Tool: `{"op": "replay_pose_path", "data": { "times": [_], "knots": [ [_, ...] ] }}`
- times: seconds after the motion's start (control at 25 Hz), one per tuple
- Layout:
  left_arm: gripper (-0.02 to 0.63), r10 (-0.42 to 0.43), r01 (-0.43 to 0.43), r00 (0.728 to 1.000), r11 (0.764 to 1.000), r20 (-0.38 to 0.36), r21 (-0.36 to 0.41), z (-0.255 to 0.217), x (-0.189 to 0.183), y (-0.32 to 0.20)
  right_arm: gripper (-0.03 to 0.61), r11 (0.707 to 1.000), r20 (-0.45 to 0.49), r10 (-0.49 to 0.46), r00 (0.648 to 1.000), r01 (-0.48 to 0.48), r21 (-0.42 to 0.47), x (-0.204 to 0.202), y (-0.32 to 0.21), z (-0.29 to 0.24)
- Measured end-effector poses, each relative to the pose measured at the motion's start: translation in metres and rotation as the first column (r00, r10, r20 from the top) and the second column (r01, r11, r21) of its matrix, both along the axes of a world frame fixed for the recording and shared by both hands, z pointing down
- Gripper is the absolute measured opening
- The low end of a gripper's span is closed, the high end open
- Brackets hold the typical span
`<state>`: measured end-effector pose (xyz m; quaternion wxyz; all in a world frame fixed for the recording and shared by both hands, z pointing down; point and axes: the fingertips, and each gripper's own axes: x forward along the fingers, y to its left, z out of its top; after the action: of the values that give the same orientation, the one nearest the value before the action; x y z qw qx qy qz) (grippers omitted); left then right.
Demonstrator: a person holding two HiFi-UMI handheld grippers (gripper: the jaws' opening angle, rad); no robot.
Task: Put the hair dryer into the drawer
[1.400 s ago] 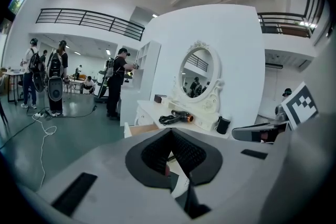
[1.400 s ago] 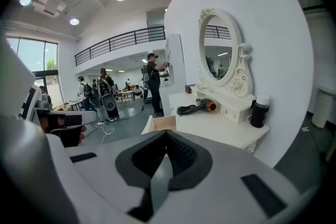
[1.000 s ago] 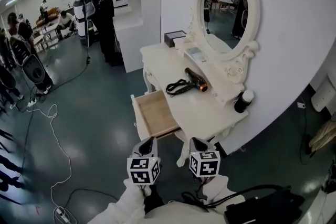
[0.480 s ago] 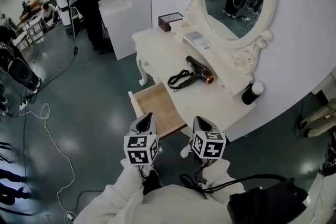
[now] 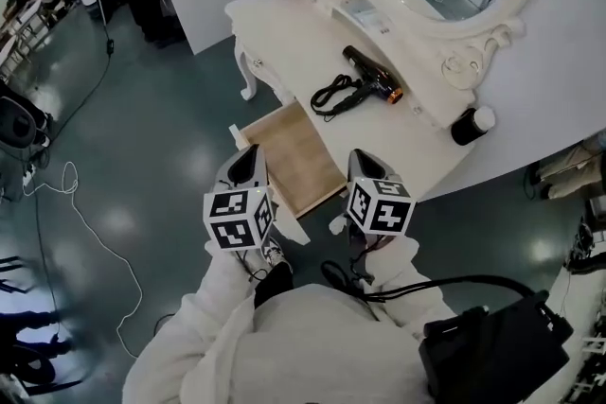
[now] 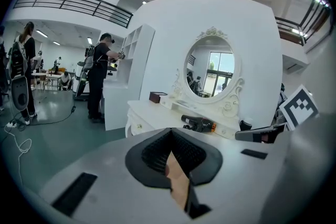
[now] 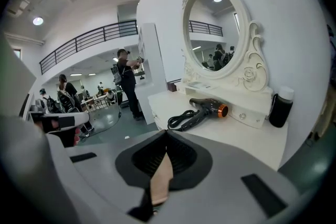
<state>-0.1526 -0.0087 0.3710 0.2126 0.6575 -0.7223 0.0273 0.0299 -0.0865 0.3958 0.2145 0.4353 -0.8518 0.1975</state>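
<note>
The hair dryer [image 5: 374,79] lies on the dressing table [image 5: 284,28], its cord [image 5: 333,96] bundled beside it, I think. The drawer [image 5: 292,156] stands open just ahead of my left gripper [image 5: 248,164] and right gripper [image 5: 365,167], both closed on nothing.

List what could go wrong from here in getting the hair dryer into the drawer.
1. The cord lies loosely coiled beside the hair dryer. If only the body is lifted, the cord may trail and catch on the rim of the open drawer.
2. The left gripper and right gripper are both shut. If they reach in without opening, they would likely shove the hair dryer instead of gripping it.
</note>
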Motion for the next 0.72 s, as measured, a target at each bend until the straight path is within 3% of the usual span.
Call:
{"op": "replay_pose_path", "data": {
  "times": [0.44, 0.72],
  "knots": [
    [-0.006, 0.117, -0.117, 0.991, 0.993, -0.059, 0.002, 0.014, -0.022, -0.031, 0.061, 0.993, -0.062, 0.116, 0.991, -0.116, -0.003, -0.012, -0.011, -0.004],
    [-0.006, 0.166, -0.167, 0.981, 0.986, -0.104, 0.002, 0.031, -0.029, -0.047, 0.061, 0.978, -0.107, 0.209, 0.972, -0.211, -0.009, 0.007, -0.008, -0.002]
  ]
}}
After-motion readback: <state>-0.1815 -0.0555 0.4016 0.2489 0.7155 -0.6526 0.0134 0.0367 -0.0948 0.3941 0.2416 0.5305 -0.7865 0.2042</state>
